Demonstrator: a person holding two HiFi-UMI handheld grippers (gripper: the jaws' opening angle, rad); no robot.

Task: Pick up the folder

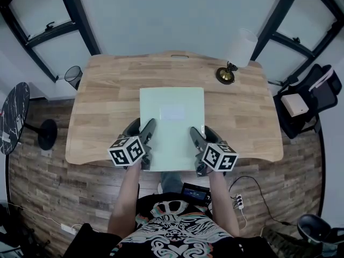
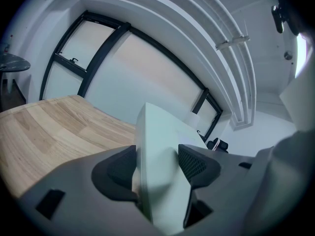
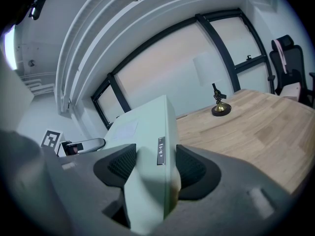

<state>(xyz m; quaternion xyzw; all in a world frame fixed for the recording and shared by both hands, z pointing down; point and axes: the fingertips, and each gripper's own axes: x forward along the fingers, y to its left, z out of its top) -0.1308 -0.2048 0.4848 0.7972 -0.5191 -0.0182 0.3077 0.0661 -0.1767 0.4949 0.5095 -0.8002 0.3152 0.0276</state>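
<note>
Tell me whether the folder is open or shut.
Shut. The folder is one flat pale-green slab, covers together, clamped at its side edges by the left gripper and the right gripper.

folder [image 1: 172,120]: matt, smooth | table [image 1: 107,106]: wood, visible grain | lamp base [image 1: 226,76]: glossy metal

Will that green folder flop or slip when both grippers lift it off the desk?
Probably fairly stiff: the folder lies flat and shows a thick edge between the jaws of the left gripper. Likely light, being broad but slim. Its smooth cover might slip, but the right gripper clamps the opposite edge, so it should lift level.
</note>
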